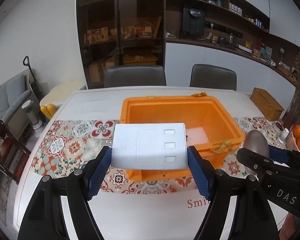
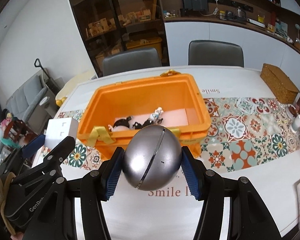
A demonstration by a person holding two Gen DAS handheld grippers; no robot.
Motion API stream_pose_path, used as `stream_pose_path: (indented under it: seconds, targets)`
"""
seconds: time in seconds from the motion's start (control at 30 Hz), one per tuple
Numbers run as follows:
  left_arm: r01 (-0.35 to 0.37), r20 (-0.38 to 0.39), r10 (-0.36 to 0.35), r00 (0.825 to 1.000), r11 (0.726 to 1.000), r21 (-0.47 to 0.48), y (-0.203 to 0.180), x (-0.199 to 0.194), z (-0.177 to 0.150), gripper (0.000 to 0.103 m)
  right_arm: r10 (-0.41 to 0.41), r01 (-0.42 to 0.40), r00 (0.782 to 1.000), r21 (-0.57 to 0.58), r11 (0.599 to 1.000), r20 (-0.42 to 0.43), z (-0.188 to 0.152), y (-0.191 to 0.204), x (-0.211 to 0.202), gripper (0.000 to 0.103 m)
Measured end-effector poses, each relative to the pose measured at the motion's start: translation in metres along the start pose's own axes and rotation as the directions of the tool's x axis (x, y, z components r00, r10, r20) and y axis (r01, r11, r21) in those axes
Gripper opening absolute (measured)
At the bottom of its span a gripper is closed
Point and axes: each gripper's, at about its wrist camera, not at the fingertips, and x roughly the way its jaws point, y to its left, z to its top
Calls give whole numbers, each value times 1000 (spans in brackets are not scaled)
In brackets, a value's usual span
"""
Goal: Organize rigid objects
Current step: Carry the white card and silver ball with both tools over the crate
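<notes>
Left wrist view shows our left hand-held gripper [image 1: 150,156] clamping a flat white plastic box [image 1: 149,146] above the open orange plastic crate [image 1: 226,120], our right hand-held gripper [image 2: 152,160] gripping a silver metal egg-shaped object [image 2: 152,158] just short of it, so we judge lowering both inside comes next.

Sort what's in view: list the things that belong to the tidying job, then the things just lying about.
Part of the job:
- flat white rectangular box, held in left gripper
- silver egg-shaped metal object, held in right gripper
- open orange plastic crate
- small figurines inside it

Lying about:
- woven brown box
- white cup
- oranges
</notes>
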Motion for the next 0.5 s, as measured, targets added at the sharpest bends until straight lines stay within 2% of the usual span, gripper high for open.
stream_pose_path:
  seconds: [0.5]
  targets:
    - [2,34,-3,999,1000,18,-4,9,35,76,-19,19,999,-7,1000,37,34,-3,-1,57]
